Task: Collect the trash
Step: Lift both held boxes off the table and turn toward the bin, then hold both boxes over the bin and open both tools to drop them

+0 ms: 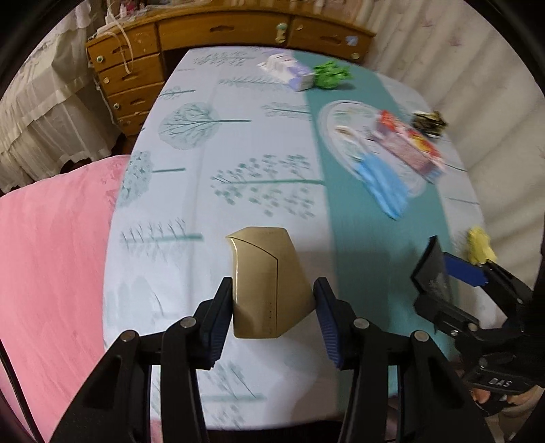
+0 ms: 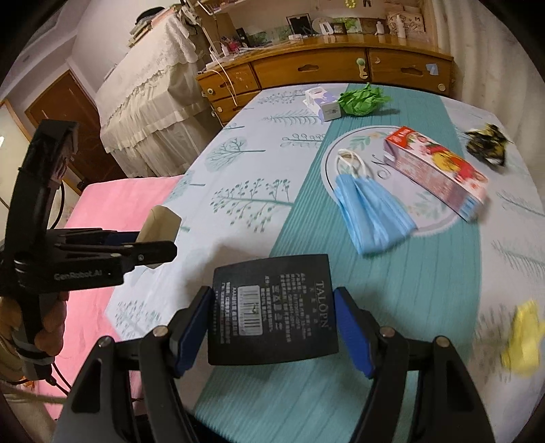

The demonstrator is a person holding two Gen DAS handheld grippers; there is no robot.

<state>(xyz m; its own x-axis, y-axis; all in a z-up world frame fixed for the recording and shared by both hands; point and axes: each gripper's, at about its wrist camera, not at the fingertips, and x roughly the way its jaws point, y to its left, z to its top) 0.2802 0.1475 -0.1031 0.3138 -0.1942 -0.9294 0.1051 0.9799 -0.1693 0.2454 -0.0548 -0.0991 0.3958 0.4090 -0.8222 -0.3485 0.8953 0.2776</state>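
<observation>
Jaws grip boxes (gold [image 1: 269, 286], black [image 2: 272, 310]), tree-print tablecloth [image 1: 204, 153], wooden dresser [image 1: 218, 30]

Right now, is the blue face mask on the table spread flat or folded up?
Folded. The blue face mask lies bunched lengthwise into a narrow pleated strip on the table, its white ear loops gathered together at one end.

Two claws [image 1: 272, 308] [image 2: 272, 322], one gold box [image 1: 269, 283], one black box [image 2: 272, 306], one blue mask [image 2: 369, 211], three crumpled wrappers [image 2: 362, 98] [image 2: 487, 143] [image 2: 524, 340]
</observation>
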